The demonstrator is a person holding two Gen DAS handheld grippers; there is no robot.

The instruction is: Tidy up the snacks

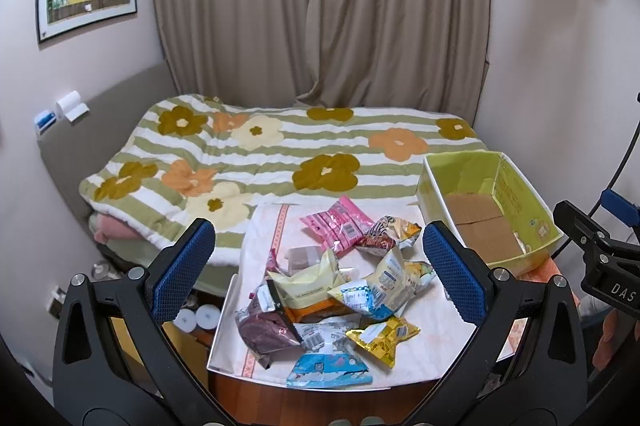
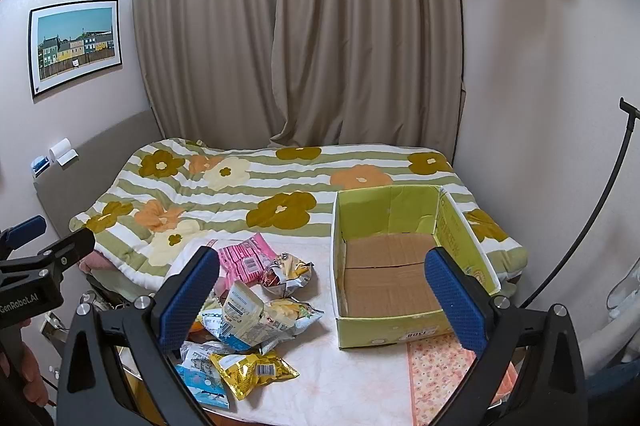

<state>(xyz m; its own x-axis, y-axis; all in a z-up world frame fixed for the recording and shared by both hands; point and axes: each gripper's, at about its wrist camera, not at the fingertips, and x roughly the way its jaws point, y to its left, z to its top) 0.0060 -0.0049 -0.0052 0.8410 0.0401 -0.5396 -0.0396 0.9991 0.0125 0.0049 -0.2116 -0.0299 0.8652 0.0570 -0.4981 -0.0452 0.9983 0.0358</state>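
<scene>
Blue-padded left tool [image 1: 320, 266] gaping above snacks [image 1: 332, 290].

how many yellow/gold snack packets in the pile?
1 clearly: the gold packet at the pile's near right edge, apart from the box. Others may be hidden under the pile.

The snacks [image 2: 256, 314] lie in a heap on the table [image 2: 360, 378]. The box [image 2: 400, 322] sits on the table, right of the snacks. The bed [image 2: 248, 186] is behind the table.
</scene>
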